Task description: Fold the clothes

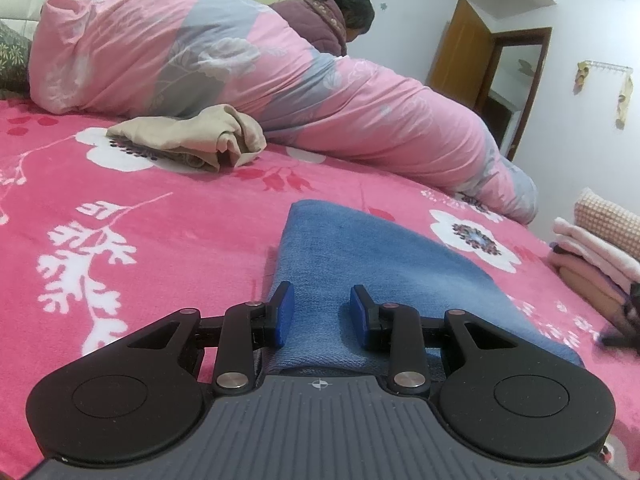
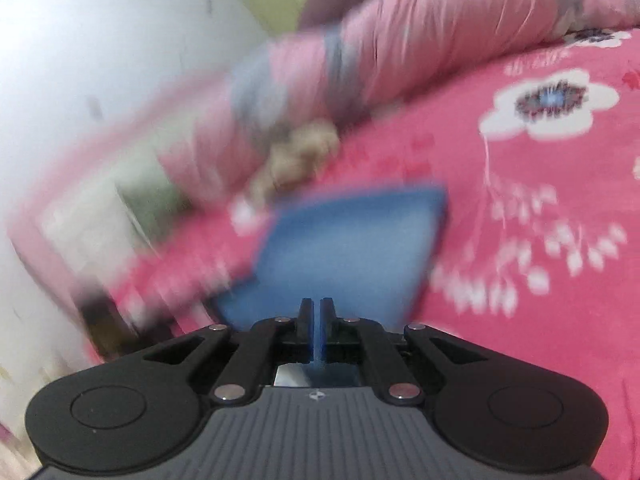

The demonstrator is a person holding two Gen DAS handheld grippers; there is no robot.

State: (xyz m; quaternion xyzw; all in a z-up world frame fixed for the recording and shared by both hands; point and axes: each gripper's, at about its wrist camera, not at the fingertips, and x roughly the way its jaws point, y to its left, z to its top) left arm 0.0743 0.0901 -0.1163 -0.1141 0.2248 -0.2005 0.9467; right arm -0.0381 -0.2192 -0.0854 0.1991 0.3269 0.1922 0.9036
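A folded blue cloth [image 1: 360, 248] lies on the pink floral bedspread [image 1: 120, 208]. My left gripper [image 1: 320, 312] sits low over its near end. The thick fold fills the gap between the two blue pads, which press on it from both sides. The right wrist view is tilted and blurred by motion. There the blue cloth [image 2: 352, 240] reaches up to my right gripper [image 2: 317, 312]. Its fingers stand almost together, with a thin blue edge of the cloth pinched between them.
A crumpled tan garment [image 1: 188, 136] lies further back by a rolled pink and grey quilt [image 1: 200, 60]. A person [image 1: 336, 20] is bent over behind the quilt. Folded clothes [image 1: 592, 248] are stacked at the right edge of the bed, with a dark blurred shape [image 1: 622, 328] beside them.
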